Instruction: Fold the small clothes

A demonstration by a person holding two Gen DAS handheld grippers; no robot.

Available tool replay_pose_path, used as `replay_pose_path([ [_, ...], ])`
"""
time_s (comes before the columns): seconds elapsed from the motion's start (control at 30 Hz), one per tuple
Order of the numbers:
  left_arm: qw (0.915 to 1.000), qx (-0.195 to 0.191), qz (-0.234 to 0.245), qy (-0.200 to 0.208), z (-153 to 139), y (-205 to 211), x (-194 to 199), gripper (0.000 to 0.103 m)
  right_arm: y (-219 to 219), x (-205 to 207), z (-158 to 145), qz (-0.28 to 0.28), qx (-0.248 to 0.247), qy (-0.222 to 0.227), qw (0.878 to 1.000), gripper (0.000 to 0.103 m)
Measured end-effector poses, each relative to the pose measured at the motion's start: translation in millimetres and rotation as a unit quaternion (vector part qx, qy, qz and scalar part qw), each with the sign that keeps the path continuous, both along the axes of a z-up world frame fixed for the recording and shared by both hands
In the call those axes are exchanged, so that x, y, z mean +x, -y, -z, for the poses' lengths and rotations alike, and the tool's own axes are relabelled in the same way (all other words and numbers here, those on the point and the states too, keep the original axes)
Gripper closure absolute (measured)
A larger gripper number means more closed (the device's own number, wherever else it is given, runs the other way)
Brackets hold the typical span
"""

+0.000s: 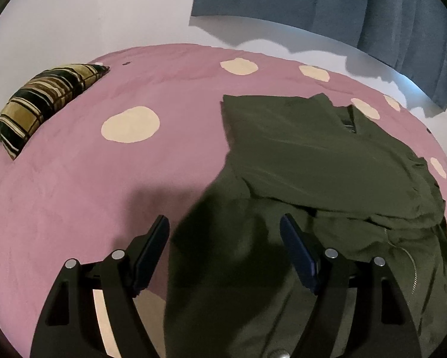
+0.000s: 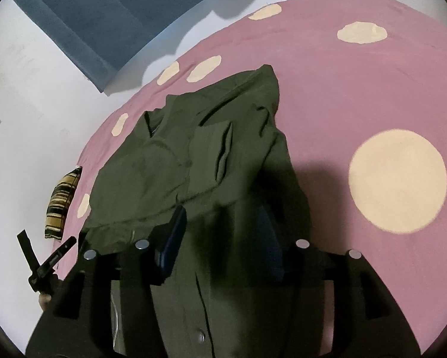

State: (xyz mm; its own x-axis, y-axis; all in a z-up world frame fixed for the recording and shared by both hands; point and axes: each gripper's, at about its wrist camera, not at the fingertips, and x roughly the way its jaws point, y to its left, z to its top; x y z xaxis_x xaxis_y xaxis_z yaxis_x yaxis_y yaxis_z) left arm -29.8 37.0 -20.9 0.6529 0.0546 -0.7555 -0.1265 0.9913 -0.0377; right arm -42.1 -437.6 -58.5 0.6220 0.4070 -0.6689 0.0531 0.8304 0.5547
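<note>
— across the pink bedspread [image 1: 74,179] with its cream dots, what is lying there?

— an olive green shirt [image 1: 312,164] is lying partly folded on the bed, filling the left wrist view from the centre out to 3 o'clock and running down to 6 o'clock. its collar is sitting toward 1 o'clock, and one layer is lying doubled over the rest.

— what are the left gripper's [image 1: 224,223] fingers doing?

— they are standing wide apart, released, hovering over the shirt's near edge at 6 o'clock. the right-hand finger is sitting over the cloth, the left-hand one over bare bedspread. i cannot tell whether either is touching.

— and the right gripper [image 2: 223,208]?

— its fingers are also spread; one blue pad [image 2: 172,238] is showing at 7 o'clock, while the other is lying in the shadow of the cloth draped between them. nothing is being pinched.

— anything else showing?

— a striped cushion [image 1: 41,101] is resting at 9 o'clock near the bed's edge, well apart from the shirt, and a blue curtain [image 1: 327,6] is hanging on the wall at 1 o'clock.
</note>
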Motion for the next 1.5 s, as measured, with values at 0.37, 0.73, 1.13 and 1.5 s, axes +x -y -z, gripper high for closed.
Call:
replay_pose_path([
  [0.37,0.9998,0.000,0.019,-0.007,-3.0,9.2,-33.6,0.024,2.1,-45.3,6.5,-0.006,-0.013,-0.010,1.000,0.045],
  [0.73,0.9908,-0.119,0.060,-0.023,-2.9,-37.8,-81.1,0.020,10.4,-88.3,10.1,-0.022,0.012,-0.018,1.000,0.033],
  [1.13,0.9519,-0.249,0.163,-0.073,33.3,-76.4,-133.5,0.018,9.9,-117.1,30.8,-0.067,0.073,-0.048,0.994,0.030],
  [1.5,0.8972,-0.373,0.212,-0.104,46.7,-55.3,-126.5,0.016,-5.6,-124.8,36.3,-0.137,0.125,-0.050,0.981,0.025],
])
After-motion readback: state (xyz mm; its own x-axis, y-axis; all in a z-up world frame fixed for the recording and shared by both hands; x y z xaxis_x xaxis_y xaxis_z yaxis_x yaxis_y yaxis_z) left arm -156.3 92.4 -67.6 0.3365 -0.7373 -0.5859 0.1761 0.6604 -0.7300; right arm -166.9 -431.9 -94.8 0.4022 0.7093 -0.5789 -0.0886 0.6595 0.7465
